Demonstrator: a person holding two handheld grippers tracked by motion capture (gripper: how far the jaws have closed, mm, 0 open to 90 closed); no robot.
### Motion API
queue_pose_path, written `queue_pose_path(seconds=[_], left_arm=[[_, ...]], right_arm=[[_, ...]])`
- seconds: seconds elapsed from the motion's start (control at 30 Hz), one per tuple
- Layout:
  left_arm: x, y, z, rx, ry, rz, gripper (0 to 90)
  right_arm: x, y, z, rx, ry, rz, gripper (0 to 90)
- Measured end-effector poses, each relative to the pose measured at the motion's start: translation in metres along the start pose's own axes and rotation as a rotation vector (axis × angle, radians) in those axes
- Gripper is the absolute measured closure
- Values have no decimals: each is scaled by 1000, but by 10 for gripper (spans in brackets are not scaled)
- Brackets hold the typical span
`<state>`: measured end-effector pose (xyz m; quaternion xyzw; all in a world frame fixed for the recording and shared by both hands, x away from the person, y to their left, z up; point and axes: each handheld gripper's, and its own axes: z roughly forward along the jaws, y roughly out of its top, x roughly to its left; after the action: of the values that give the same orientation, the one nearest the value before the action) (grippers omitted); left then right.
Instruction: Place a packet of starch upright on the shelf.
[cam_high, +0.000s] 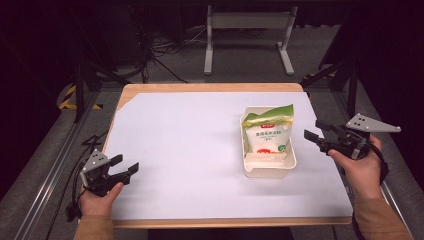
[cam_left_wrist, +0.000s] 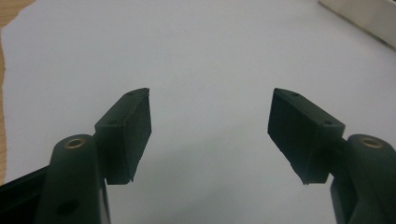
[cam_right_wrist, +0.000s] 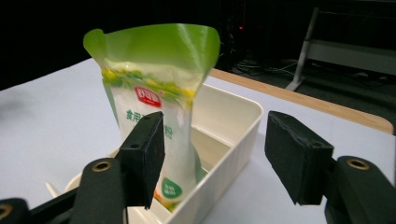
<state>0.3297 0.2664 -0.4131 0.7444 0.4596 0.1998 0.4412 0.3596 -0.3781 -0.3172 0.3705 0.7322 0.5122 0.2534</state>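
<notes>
Both claws gape empty, the left gripper (cam_high: 124, 167) near the table's (cam_high: 200, 88) front-left corner, the right gripper (cam_high: 318, 131) just beside the cream tub (cam_high: 269, 170) holding an upright green-topped pouch (cam_high: 267, 131); likely an approach, with seizing the pouch next.

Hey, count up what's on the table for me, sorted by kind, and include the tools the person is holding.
Bags: 1, the green-and-white bag standing in the bin
Bins: 1, the cream bin
White paper sheets: 1, the sheet covering the tabletop
Hand-held grippers: 2, the left hand-held gripper and the right hand-held gripper, both open
Total: 5
</notes>
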Motion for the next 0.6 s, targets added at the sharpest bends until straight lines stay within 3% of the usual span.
queue_pose_path(seconds=[0.23,0.6], left_arm=[[-1,1,2,0,-9,2,309],[0,0,4,-1,-16,5,305]], right_arm=[[-8,-12,-13,36,-24,-11,371],[-15,-38,-15,72,-22,-19,350]])
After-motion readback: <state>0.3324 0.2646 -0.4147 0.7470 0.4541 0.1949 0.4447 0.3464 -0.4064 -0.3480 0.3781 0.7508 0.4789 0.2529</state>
